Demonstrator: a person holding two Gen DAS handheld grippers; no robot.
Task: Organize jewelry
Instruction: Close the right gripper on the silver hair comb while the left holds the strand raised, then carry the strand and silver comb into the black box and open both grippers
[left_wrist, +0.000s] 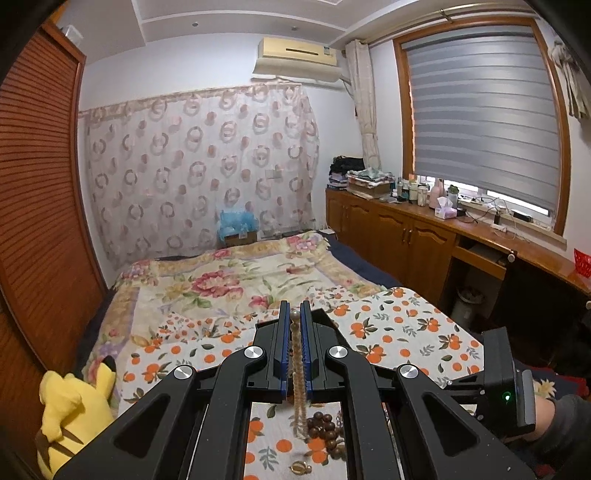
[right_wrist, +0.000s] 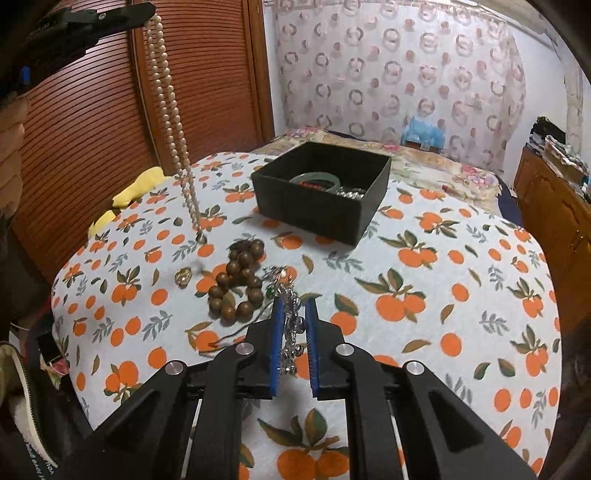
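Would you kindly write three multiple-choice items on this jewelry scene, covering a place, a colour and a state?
1. Where does the brown wooden bead bracelet lie?
A. on the orange-print cloth
B. inside the black square box
C. on the wooden cabinet

2. What colour are the pads of the right gripper?
A. red
B. blue
C. green

3. What state is the long pearl necklace in?
A. coiled in the box
B. flat on the cloth
C. hanging from the left gripper

Key: 1 A, beads rest on the cloth before the box; 2 B, blue strips line both fingers; 3 C, its strands dangle from shut jaws.

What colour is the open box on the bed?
Black; the box shows best in the right wrist view.
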